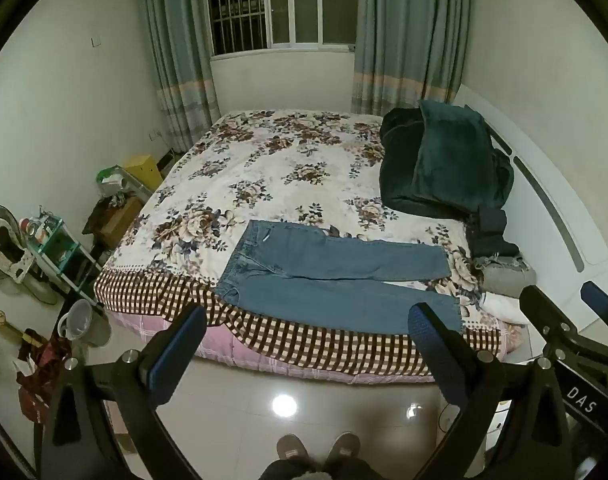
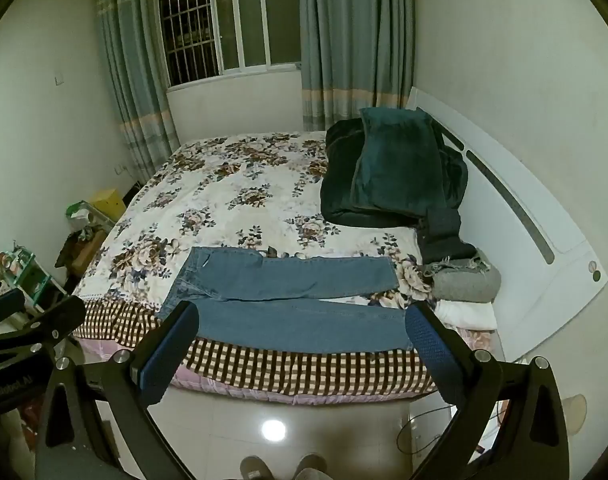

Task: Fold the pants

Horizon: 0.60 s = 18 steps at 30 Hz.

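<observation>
While both claws are hanging wide apart above the floor, gripping nothing, the left gripper [image 1: 307, 344] is facing the waistband of the blue jeans [image 1: 335, 276]; these are lying flat, unfolded, ahead on the floral bedspread [image 1: 264, 168], and the right gripper [image 2: 300, 344] is facing the leg hems.
</observation>
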{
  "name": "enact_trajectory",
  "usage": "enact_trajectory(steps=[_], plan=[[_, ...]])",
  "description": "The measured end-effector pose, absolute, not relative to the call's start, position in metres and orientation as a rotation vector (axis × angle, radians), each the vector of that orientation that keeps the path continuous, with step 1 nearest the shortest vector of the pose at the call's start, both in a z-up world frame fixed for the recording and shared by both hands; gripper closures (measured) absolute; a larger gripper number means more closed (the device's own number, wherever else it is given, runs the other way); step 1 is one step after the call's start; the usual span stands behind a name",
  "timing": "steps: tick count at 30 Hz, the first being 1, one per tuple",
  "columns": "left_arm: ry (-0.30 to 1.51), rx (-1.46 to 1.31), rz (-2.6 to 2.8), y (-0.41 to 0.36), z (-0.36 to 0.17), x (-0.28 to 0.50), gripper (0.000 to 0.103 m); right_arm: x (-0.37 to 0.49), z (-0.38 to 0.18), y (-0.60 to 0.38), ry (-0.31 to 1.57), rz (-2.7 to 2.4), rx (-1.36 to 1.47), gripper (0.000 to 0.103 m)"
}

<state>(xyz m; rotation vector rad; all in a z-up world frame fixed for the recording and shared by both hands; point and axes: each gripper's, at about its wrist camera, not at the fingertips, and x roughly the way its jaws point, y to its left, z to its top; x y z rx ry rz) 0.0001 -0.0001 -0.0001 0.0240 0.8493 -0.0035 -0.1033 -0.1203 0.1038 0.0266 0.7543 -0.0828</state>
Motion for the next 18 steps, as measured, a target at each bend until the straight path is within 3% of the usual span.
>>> enact_trajectory(steps=[18], plan=[[0.855,0.019,-0.006,0.0068,0.0059,-0.0015,0.000,-0.1049,0.1046,-0.1176,0.769,-0.084,0.019,0.000]])
